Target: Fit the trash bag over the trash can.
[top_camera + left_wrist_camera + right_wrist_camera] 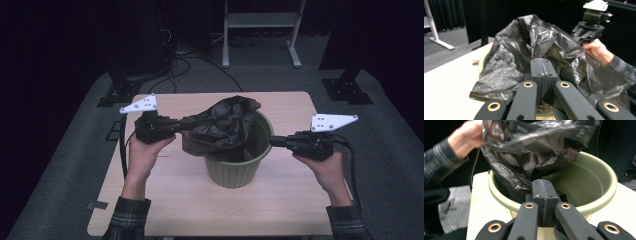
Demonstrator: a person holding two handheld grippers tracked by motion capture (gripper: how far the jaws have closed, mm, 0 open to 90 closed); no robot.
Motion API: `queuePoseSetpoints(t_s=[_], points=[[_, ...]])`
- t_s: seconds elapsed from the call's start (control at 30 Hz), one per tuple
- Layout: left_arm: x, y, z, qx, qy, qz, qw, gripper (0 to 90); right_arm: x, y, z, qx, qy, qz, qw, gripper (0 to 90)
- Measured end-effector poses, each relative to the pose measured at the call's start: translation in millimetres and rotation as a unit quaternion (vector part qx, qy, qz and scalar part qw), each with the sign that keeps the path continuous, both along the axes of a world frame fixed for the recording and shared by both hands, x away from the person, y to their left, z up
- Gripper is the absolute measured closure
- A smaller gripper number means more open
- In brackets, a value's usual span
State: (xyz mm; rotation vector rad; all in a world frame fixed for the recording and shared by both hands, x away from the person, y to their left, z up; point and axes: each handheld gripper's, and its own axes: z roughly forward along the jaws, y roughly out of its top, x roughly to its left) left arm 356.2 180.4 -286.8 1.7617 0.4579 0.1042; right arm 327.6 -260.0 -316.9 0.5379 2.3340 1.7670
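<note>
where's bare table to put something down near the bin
Bare table lies in front of the bin, between the forearms, and behind it along the far edge. It is crowded at the rim, where both grippers meet the black bag.

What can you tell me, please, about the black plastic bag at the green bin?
The black plastic bag is thin, glossy, crumpled film. Its lower part hangs inside the green bin; the rest bunches up above the bin's rim on the left. The left claw is shut on its left edge. The right claw is shut at the bin's right rim.
</note>
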Motion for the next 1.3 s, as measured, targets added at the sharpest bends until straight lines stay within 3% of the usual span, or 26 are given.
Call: queuePoseSetpoints(t_s=[0.07,0.1,0.13,0.3,0.4,0.5,0.6,0.7,0.73,0.8,0.93,1.1,1.17,1.23,1.27,1.3], points=[[-3.0,-3.6,-2.6,0.002,-0.001,-0.004,1.0,89.5,0.8,0.4,1.0,0.015,-0.003,-0.006,0.9999,89.2],[-3.8,-5.6,-3.8,0.003,-0.002,-0.008,1.0,89.5,2.1,2.5,2.1,0.025,-0.003,-0.008,0.9997,71.8],[-4.8,-7.4,-4.8,0.003,-0.003,-0.011,0.9999,89.5,5.1,5.0,4.1,0.034,0.007,-0.013,0.9993,65.4],[-7.7,-11.7,-8.4,0.003,-0.002,-0.02,0.9998,89.5,17.8,15.0,9.1,0.056,0.029,-0.021,0.9978,44.6],[-9.7,-12.7,-9.9,0.003,-0.003,-0.023,0.9997,89.5,24.7,18.9,8.2,0.071,0.048,-0.027,0.996,35.3],[-11.9,-13.1,-11.7,0.002,-0.002,-0.025,0.9997,89.5,30.5,24.6,6.8,0.087,0.062,-0.024,0.994,32.1],[-14.0,-14.2,-14.0,0.001,-0.002,-0.028,0.9996,89.5,36.8,34.2,5.4,0.09,0.075,-0.023,0.9928,33.7],[-15.4,-13.6,-14.9,0.002,-0.003,-0.03,0.9995,89.5,40.5,44.8,4.0,0.078,0.073,-0.02,0.9941,55.6],[-15.7,-13.1,-15.2,0.002,-0.003,-0.029,0.9996,89.5,41.0,47.1,3.9,0.069,0.07,-0.018,0.995,73.1],[-16.0,-10.2,-16.1,-0.001,-0.003,-0.026,0.9996,89.5,38.6,49.8,4.4,0.042,0.048,-0.03,0.9975,89.1],[-16.1,0.4,-18.3,-0.002,-0.002,-0.014,0.9999,89.6,34.0,43.0,7.2,0.024,0.027,-0.055,0.9978,90.0],[-17.2,11.0,-26.0,-0.001,0.007,-0.001,1.0,89.6,25.8,10.0,9.2,0.025,0.013,-0.092,0.9954,90.0],[-17.3,6.7,-31.5,0.01,0.012,-0.006,0.9999,89.6,21.7,-1.9,7.5,0.031,0.017,-0.086,0.9956,90.0],[-17.3,-1.0,-36.6,0.022,0.015,-0.01,0.9996,89.4,16.6,-6.0,5.6,0.019,0.014,-0.091,0.9955,90.0],[-17.0,-2.8,-38.0,0.024,0.017,-0.011,0.9995,87.3,12.7,-7.2,4.3,0.007,0.009,-0.097,0.9952,90.0],[-16.3,-4.4,-38.5,0.025,0.02,-0.009,0.9995,79.7,10.8,-8.3,3.5,0.002,0.006,-0.1,0.995,90.0]])
